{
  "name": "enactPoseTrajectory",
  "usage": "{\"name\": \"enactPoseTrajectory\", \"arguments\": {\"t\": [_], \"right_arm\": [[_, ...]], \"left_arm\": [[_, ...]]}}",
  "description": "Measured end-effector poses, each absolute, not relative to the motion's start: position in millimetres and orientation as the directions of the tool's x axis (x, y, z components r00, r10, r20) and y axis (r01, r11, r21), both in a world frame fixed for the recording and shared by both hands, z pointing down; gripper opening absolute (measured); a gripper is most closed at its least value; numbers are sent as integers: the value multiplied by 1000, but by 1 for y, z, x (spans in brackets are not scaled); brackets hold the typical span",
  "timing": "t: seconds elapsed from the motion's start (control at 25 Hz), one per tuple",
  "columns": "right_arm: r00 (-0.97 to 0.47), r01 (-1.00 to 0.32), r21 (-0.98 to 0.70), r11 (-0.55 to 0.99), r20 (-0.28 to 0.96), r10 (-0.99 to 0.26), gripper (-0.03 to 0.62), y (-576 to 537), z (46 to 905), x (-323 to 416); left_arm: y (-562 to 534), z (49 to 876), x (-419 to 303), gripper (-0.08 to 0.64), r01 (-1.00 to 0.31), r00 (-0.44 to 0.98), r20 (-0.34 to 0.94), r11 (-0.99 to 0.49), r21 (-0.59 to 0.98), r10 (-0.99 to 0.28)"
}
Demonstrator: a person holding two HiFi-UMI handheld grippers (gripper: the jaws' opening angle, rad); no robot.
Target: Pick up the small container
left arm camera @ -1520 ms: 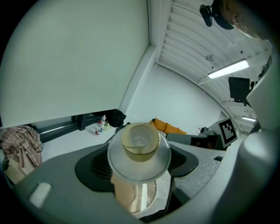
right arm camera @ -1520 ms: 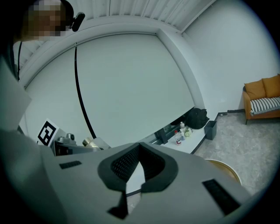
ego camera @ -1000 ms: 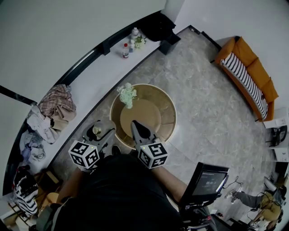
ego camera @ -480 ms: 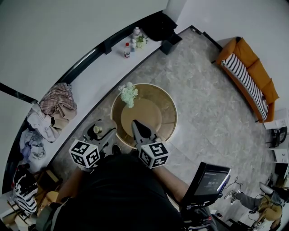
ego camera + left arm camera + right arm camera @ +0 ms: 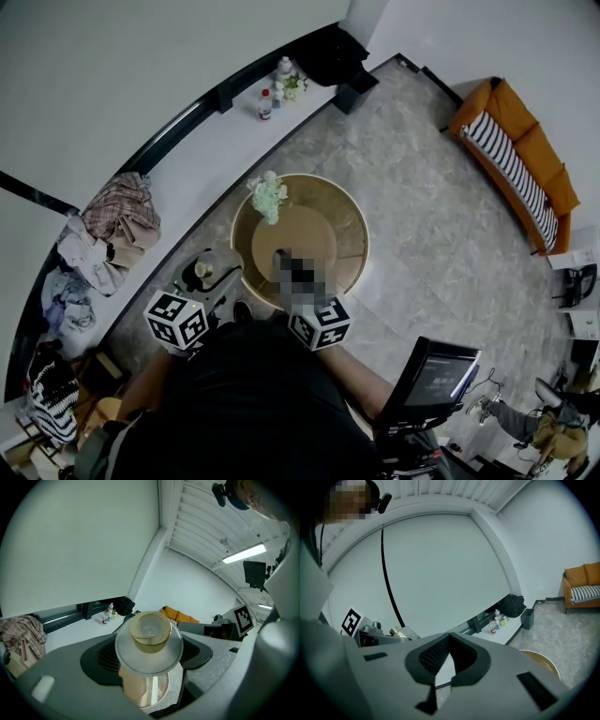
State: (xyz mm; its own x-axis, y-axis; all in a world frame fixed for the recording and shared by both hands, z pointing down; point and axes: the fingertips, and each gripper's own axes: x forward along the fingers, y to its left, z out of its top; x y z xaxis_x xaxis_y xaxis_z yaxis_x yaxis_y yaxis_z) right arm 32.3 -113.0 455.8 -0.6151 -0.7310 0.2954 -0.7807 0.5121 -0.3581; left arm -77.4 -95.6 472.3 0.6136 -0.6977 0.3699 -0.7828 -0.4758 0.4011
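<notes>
The small container [image 5: 150, 635], a clear round jar with a gold cap, sits between the jaws of my left gripper [image 5: 150, 654], which is shut on it. In the head view the container [image 5: 201, 271] is held in the left gripper [image 5: 208, 273] just left of the round gold table [image 5: 347, 234]. My right gripper [image 5: 284, 259] hovers over the table's near edge, partly under a mosaic patch. In the right gripper view the right gripper [image 5: 449, 640] has its jaws together at the tips with nothing in them. The container's gold cap [image 5: 398, 631] shows at the left there.
A bunch of pale flowers [image 5: 267, 195] lies on the table's far left. A white ledge [image 5: 197, 159] carries bottles [image 5: 265, 101] and a clothes pile [image 5: 112, 225]. An orange sofa [image 5: 516, 150] stands far right, a monitor [image 5: 431, 375] near right.
</notes>
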Motion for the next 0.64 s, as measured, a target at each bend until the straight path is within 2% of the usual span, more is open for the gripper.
{"name": "enactPoseTrajectory", "arguments": {"t": [0.64], "right_arm": [[-610, -782, -373, 499, 298, -734, 6, -112, 459, 33]], "left_arm": [[-96, 479, -77, 339, -783, 613, 379, -466, 412, -694]]}}
